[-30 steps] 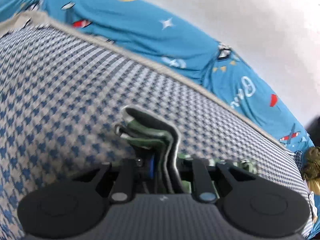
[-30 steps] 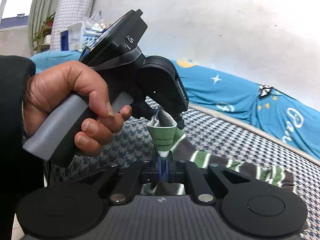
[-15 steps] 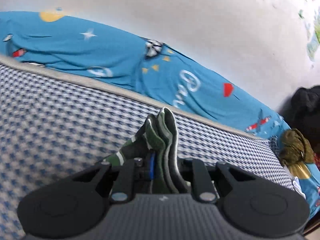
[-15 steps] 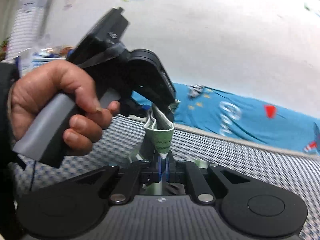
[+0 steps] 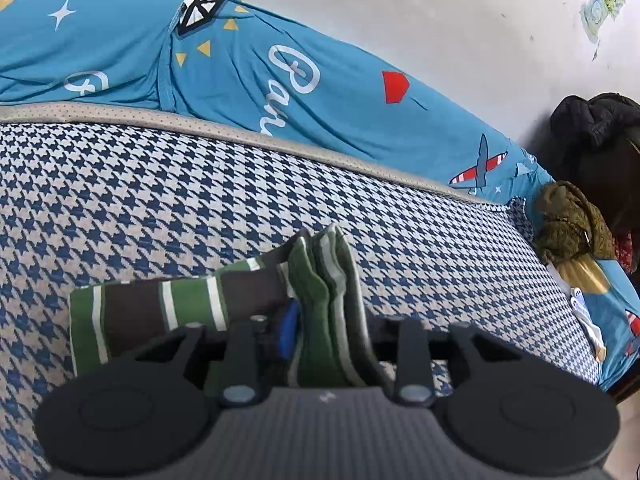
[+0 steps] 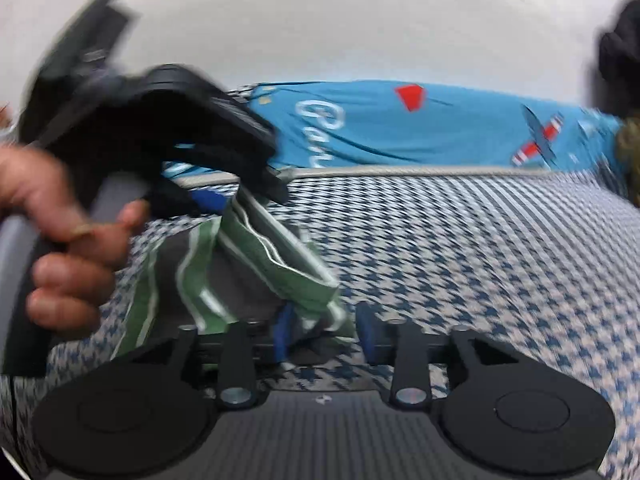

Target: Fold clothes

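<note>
Both jaws are opening: a second ago the left hand-held gripper [image 5: 324, 336] and the right hand-held gripper [image 6: 324, 334] each pinched the striped green garment [image 5: 168, 312] tight; now the pads stand spread, cloth edges loose between them. The garment has travelled across the houndstooth bed [image 5: 140, 200] and lies folded over on it, bunched edge still raised. Judged: this fold is being released; flattening remains.

evenly lit, soft daylight, no glare; left wrist view sharp; right wrist view motion-blurred, worst at left; strong fisheye bending at edges.
</note>
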`<state>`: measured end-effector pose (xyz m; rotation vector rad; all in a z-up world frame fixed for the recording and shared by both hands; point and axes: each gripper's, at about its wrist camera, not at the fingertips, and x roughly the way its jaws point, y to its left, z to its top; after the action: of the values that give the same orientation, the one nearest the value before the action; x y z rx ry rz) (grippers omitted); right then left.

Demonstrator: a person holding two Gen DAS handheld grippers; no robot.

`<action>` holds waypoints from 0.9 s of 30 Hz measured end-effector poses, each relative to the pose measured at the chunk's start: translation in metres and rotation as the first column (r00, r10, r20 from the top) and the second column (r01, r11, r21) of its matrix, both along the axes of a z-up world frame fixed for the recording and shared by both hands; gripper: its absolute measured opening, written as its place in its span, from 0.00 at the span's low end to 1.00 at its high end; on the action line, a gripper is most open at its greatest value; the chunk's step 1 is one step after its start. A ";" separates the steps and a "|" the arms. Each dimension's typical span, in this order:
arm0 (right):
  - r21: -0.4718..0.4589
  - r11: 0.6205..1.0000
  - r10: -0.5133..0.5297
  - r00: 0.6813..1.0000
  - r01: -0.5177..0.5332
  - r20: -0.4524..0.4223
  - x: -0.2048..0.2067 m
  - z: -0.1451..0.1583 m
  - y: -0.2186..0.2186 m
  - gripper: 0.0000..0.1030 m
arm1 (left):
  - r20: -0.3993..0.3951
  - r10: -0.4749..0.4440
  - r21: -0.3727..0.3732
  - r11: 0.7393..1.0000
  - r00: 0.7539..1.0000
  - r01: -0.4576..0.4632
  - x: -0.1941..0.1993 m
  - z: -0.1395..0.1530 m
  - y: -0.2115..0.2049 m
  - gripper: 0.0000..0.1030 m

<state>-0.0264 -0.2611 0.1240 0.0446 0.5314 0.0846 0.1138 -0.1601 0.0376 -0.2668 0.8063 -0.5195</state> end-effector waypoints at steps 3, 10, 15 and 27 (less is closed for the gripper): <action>0.010 0.999 -0.042 0.999 0.042 -0.012 0.001 0.001 -0.004 0.36 | 0.037 0.013 -0.047 0.999 0.999 -0.011 -0.001 0.011 0.008 0.59; 0.014 0.999 -0.053 0.998 0.053 0.032 0.000 0.006 -0.005 0.36 | 0.074 0.056 -0.040 0.998 0.996 -0.053 -0.001 0.034 0.022 0.70; 0.020 0.998 0.058 0.993 -0.060 0.098 0.003 0.013 0.004 0.36 | 0.062 0.113 -0.016 0.994 0.992 -0.112 -0.002 0.034 0.050 0.70; -0.051 0.957 0.288 0.949 -0.284 0.127 0.015 0.015 0.034 0.36 | 0.000 0.225 0.055 0.973 0.974 -0.225 0.004 0.003 0.107 0.70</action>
<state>-0.0114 -0.2271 0.1387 -0.0702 0.4026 0.3610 0.1182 -0.0535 0.0403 -0.3054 0.7840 -0.2834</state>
